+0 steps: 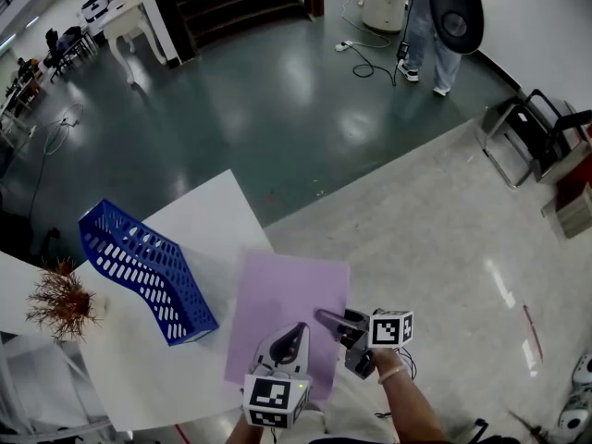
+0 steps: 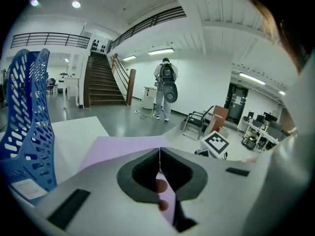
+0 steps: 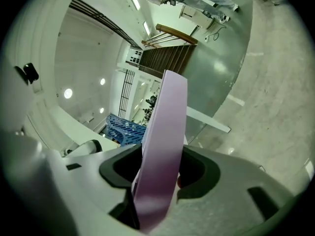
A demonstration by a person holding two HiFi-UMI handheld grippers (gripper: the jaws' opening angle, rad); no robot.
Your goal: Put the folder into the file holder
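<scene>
1. My left gripper [image 1: 298,329] is clamped on the near edge of the purple folder [image 1: 277,294]. In the left gripper view its jaws meet in a thin line with the sheet [image 2: 118,146] pinched between them.
2. My right gripper [image 1: 324,318] comes at the folder from the right side. In the right gripper view the folder [image 3: 165,146] runs edge-on between its jaws, which stand apart around it. I see no pad pressing on it there.
3. The folder sits roughly flat at the right edge of the white tabletop [image 1: 199,215]. Its far-right part reaches out past the tabletop, over the floor.
4. The blue file holder [image 1: 139,266] stands on the tabletop to the left of the folder. Its near corner is just beside the folder's left edge and not touching it. The folder is outside the holder.
5. The holder's perforated wall [image 2: 27,127] fills the left of the left gripper view, and it also shows beyond the folder [image 3: 123,129] in the right gripper view.
</scene>
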